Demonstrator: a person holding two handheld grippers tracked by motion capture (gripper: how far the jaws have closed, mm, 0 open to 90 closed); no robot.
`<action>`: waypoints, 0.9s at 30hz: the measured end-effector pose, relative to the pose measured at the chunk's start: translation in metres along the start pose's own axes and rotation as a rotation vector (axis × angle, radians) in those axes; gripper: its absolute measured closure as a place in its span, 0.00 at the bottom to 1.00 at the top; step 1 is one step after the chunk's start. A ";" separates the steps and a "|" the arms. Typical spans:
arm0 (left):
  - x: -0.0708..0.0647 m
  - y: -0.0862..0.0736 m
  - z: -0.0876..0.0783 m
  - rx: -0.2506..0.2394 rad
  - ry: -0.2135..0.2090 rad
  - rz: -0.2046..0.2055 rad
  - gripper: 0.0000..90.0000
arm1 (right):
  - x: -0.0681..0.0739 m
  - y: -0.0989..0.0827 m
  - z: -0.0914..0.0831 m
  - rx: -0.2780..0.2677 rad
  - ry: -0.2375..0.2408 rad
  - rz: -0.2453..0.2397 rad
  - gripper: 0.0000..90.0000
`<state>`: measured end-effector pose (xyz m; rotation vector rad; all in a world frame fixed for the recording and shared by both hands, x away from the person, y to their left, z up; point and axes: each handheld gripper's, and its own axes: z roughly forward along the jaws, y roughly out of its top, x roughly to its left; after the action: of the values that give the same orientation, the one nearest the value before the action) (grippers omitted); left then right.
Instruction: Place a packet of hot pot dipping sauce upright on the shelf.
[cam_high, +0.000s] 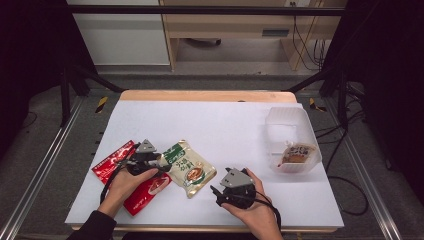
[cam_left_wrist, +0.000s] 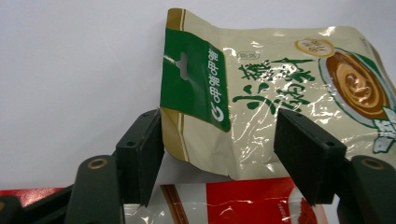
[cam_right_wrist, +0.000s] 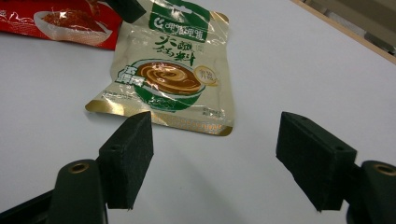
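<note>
**Left jaws spread around the top edge of the cream sauce pouch**

We see the cream-and-green pouch lying flat on the white table, near the front and left of centre, its top corner overlapping the red pouch beside it. Well apart, at the right edge, a clear plastic bin holds another small packet.

We judge the cream pouch to be light and soft — a glossy foil-film sachet with crinkled faces, likely holding a paste that shifts when lifted. The film looks slippery, so a pinch on the bulging middle could slide. The flat sealed edges are the better hold: the green header with its hang hole at the top, or the gold seam at the bottom.

The left gripper sits at that header end. Its jaws are spread wide, one pad just at the pouch's edge, the other over the printed face; whether either pad actually touches the film we cannot tell. It pinches nothing yet.

The right gripper hovers over bare table just short of the pouch's gold bottom seam, jaws equally wide apart and empty — nothing between them but the tabletop.
</note>
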<state>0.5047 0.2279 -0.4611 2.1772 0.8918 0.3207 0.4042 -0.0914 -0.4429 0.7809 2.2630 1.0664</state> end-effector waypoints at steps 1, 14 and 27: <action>-0.001 0.000 -0.001 -0.001 -0.002 0.006 0.40 | 0.000 0.000 0.000 0.001 -0.001 0.000 0.31; -0.012 0.005 0.009 0.045 0.047 0.051 0.65 | 0.000 -0.001 0.000 0.002 -0.001 -0.010 0.30; -0.013 0.007 0.007 0.038 0.058 0.042 0.99 | 0.001 -0.001 0.000 0.006 -0.007 -0.021 0.30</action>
<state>0.5019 0.2114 -0.4601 2.2345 0.8915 0.3927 0.4033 -0.0917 -0.4439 0.7605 2.2646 1.0469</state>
